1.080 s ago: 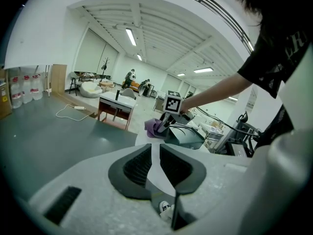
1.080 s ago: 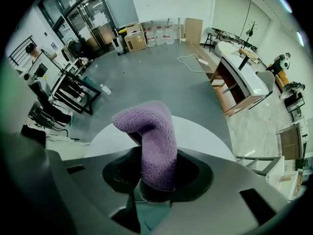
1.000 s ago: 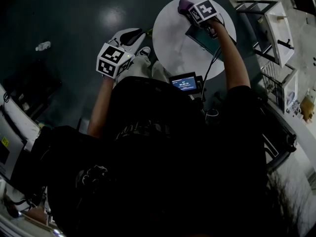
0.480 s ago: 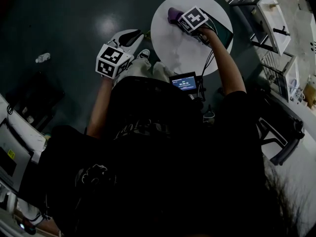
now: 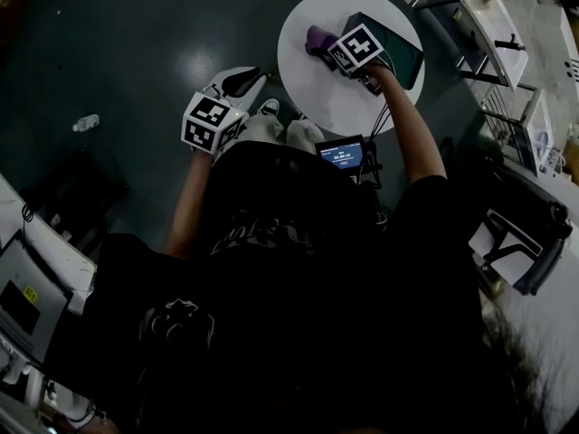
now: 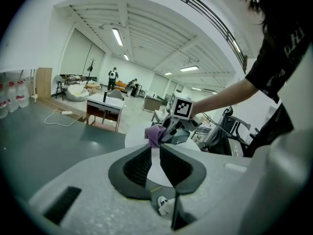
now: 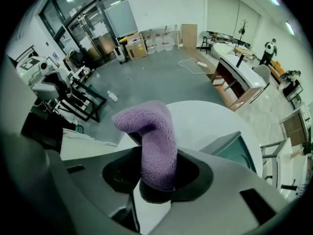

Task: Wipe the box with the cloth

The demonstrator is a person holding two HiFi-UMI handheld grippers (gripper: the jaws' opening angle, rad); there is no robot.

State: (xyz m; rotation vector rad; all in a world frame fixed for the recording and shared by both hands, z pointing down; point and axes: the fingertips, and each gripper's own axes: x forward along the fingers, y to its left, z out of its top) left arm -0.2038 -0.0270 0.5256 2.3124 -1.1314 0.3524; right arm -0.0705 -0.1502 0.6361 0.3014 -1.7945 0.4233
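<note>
1. Purple cloth (image 7: pixel 155 146): clamped between the jaws of the right gripper (image 7: pixel 156 177), free end curling up past them
2. Box (image 5: pixel 398 48): dark teal, lies on the round white table (image 5: pixel 317 93) just beside that gripper; cloth sits over bare tabletop at the box's edge, contact unclear
3. Left gripper (image 6: pixel 152 153): held off the table, above the floor; jaws almost together, thin slit, nothing in it
</note>
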